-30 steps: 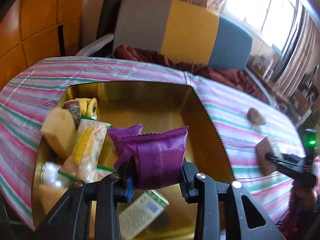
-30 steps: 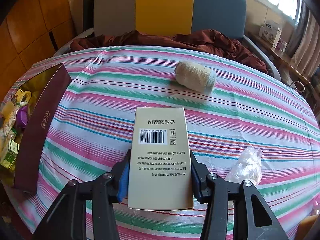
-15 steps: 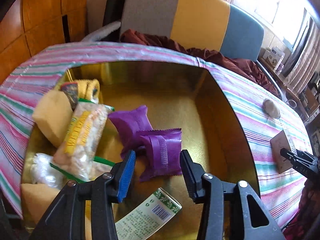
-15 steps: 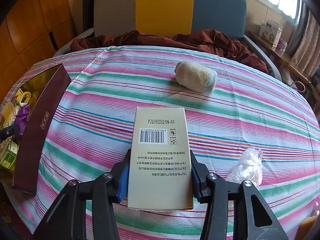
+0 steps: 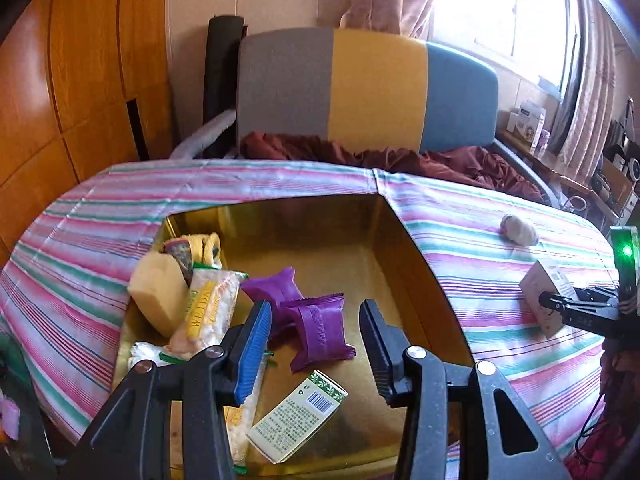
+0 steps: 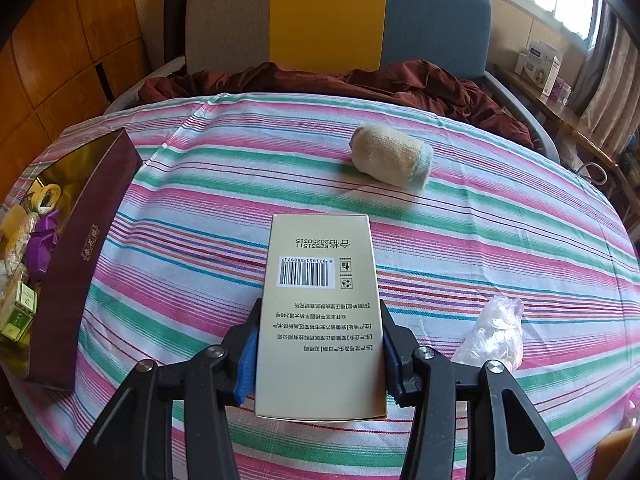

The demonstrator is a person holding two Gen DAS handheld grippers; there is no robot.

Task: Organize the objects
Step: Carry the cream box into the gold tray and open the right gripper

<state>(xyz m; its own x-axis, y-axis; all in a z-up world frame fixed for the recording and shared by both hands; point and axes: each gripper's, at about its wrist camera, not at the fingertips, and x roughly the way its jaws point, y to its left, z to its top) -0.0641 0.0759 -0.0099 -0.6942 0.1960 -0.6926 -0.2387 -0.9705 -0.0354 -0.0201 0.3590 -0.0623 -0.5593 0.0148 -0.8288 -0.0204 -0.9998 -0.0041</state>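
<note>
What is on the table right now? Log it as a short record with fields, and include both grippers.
surface: table with striped cloth
container: open gold-lined box at the cloth's left side
in box: two purple packets, yellow sponge, snack bag, green-labelled carton, tape roll
left gripper: open above the box, holding nothing
right gripper: shut on beige box
loose on cloth: rolled sock, clear plastic wrap
</note>
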